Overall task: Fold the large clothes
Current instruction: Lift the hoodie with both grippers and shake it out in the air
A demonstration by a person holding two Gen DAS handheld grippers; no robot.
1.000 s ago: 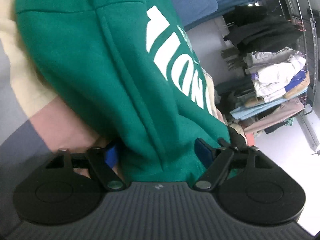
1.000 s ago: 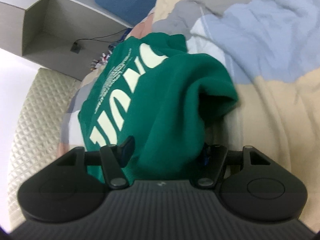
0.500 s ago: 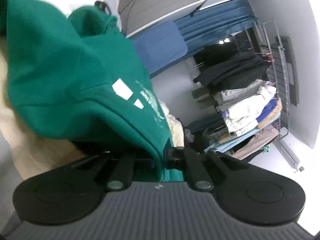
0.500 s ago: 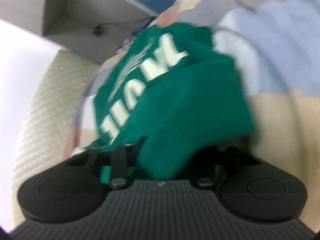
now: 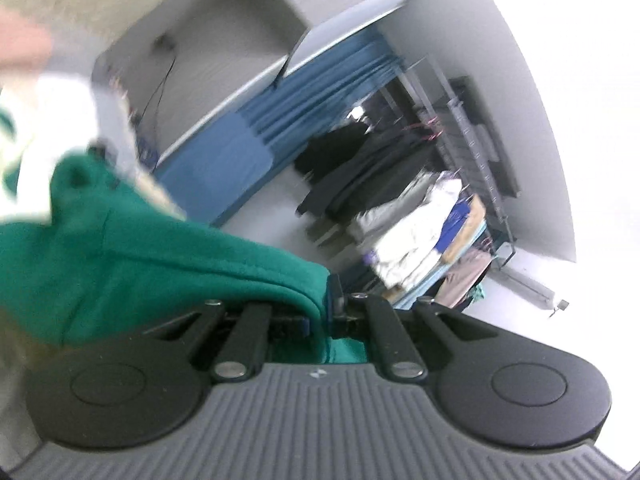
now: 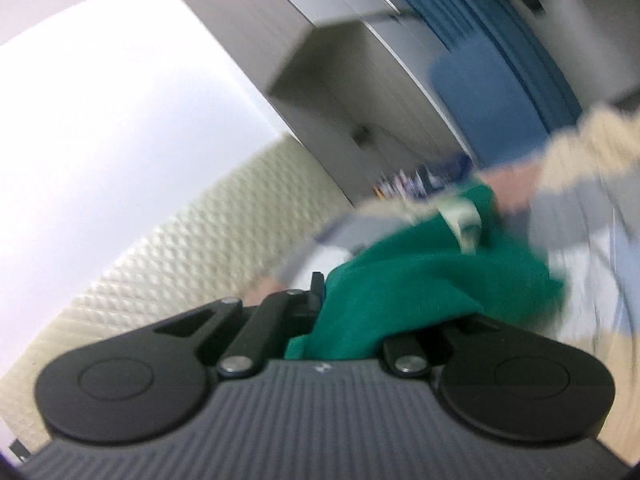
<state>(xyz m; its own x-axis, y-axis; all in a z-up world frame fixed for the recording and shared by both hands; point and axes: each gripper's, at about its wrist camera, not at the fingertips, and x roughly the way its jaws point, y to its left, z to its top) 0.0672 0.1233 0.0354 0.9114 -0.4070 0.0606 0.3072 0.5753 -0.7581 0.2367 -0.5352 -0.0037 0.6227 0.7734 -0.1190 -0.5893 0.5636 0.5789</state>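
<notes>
A green sweatshirt (image 5: 140, 264) with white lettering hangs from both grippers, blurred by motion. My left gripper (image 5: 324, 308) is shut on a folded edge of it, the cloth pinched between the blue pads and draping off to the left. In the right wrist view the same green sweatshirt (image 6: 420, 284) bunches out to the right from my right gripper (image 6: 332, 312), which is shut on it. Its left finger (image 6: 316, 292) shows; the cloth hides the right one. Both grippers point about level, above the bed.
A patchwork bedspread (image 6: 580, 168) lies below. A cream quilted headboard (image 6: 180, 248) and a grey wall shelf (image 6: 340, 80) stand behind it. A blue cushion (image 5: 212, 160), blue curtain (image 5: 320, 88) and a rack of hanging clothes (image 5: 400, 208) fill the far side.
Both grippers went from open around the sweatshirt to shut on it. Both then rose and tipped up, so the views now look across the room instead of down at the bed.
</notes>
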